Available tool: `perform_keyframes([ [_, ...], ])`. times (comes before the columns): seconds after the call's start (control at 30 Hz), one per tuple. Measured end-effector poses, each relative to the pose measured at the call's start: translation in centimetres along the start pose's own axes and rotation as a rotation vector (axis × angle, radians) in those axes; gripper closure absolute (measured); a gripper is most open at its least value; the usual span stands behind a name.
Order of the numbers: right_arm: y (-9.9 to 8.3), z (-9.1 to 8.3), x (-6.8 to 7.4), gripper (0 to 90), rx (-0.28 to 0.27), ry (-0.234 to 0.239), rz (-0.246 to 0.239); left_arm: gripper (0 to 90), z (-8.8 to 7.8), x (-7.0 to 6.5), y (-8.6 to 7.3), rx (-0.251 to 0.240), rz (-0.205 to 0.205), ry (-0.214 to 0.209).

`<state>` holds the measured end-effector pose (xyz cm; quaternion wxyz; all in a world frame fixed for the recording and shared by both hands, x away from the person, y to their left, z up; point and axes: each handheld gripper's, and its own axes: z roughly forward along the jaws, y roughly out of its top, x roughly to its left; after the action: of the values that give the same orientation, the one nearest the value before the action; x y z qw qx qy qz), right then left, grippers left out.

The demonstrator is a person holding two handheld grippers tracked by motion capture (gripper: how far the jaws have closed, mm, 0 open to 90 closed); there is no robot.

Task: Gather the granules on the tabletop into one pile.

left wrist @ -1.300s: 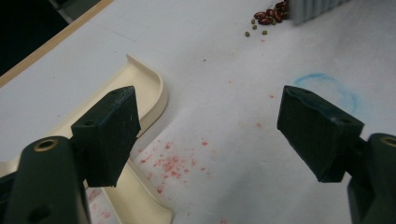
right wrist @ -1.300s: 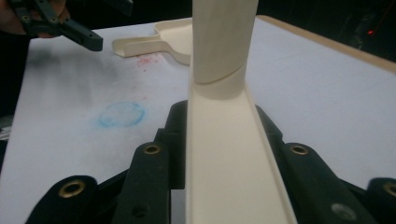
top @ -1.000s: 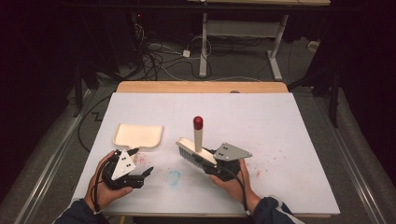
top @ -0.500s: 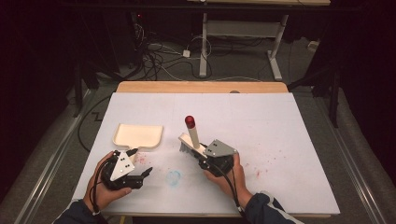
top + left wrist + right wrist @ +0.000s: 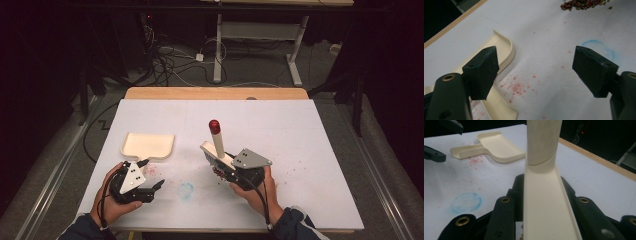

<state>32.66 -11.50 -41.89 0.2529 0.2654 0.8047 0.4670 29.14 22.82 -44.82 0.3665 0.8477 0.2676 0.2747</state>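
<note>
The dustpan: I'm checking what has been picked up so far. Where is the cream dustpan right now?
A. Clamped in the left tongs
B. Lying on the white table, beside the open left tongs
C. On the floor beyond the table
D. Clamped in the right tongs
B: the dustpan lies flat on the table, and the left tongs stand open with nothing between them, while the right tongs clamp the brush.

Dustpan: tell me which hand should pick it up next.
Left, probably. The left tool is open and empty with the dustpan just ahead of it, close to one jaw. The right tool is shut on the brush, farther away.
</note>
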Motion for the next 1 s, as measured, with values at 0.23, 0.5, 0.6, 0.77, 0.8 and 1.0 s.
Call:
perform_keyframes([
  [0.23, 0.5, -2.7, -1.9, 67.3, -0.035, 0.0, 0.009, 20.7, 0.0, 0.0, -0.1, 0.0, 0.001, 0.001],
  [0.5, -0.4, -6.8, -5.4, 67.2, -0.049, -0.036, 0.023, 20.8, 0.0, -0.1, 0.0, 0.006, 0.005, 0.007],
  [0.6, -1.0, -8.5, -6.6, 67.2, -0.051, -0.029, 0.024, 20.7, 0.1, -0.1, 0.1, 0.01, 0.011, 0.009],
  [0.77, -1.8, -10.9, -7.9, 67.2, -0.021, 0.026, 0.037, 20.7, 0.1, -0.1, 0.1, 0.013, 0.012, 0.012],
  [0.8, -2.0, -11.3, -8.1, 67.2, -0.007, 0.045, 0.045, 20.8, 0.1, -0.1, 0.1, 0.014, 0.012, 0.013],
  [1.0, -3.1, -12.7, -8.5, 67.2, 0.077, 0.186, 0.084, 20.8, 0.1, -0.1, 0.1, 0.012, 0.01, 0.014],
])
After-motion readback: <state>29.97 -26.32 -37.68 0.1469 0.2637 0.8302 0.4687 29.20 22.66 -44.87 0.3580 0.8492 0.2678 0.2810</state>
